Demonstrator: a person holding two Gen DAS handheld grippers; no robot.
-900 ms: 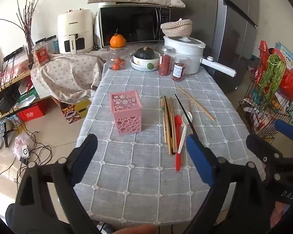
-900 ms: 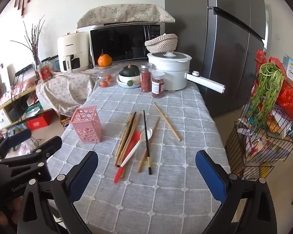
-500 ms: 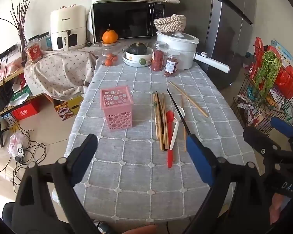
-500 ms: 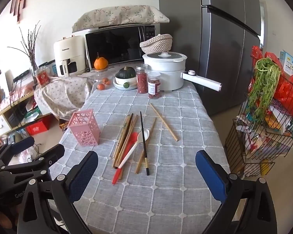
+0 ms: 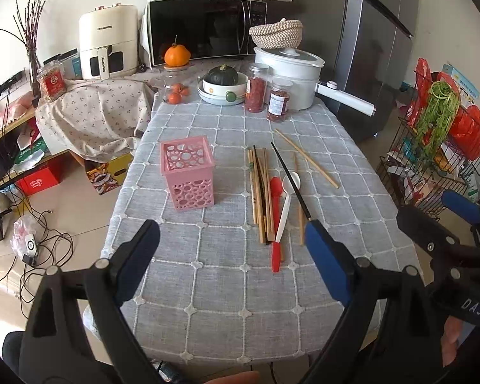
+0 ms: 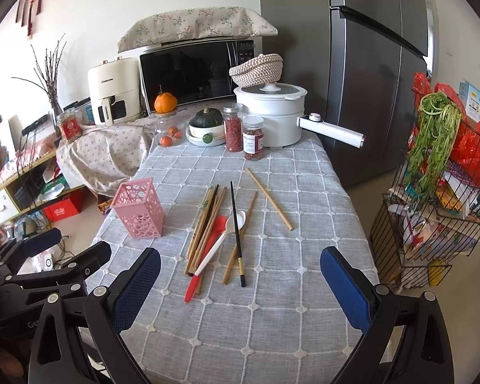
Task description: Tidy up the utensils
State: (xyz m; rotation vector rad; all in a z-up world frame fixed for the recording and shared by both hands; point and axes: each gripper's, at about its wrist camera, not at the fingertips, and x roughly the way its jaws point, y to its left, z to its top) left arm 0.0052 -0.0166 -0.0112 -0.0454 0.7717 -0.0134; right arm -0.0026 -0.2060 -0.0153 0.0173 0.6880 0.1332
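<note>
blue-padded left gripper (image 5: 233,256) and right gripper (image 6: 240,275) hover agape.

Near half of grey checked tablecloth (image 6: 272,320) bare, easy approach. Pink perforated plastic basket (image 6: 139,212) flanks utensils' left. Jars (image 6: 252,139), white pot (image 6: 272,115) crowd far end.

pink holder (image 5: 188,176), red spoon (image 5: 275,220), grey checked tablecloth (image 5: 220,275)

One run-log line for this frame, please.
phase: approach | left claw: open, empty | right claw: open, empty | pink perforated plastic holder: upright, nothing visible inside | chopsticks and spoons: loose on grey checked tablecloth
</note>
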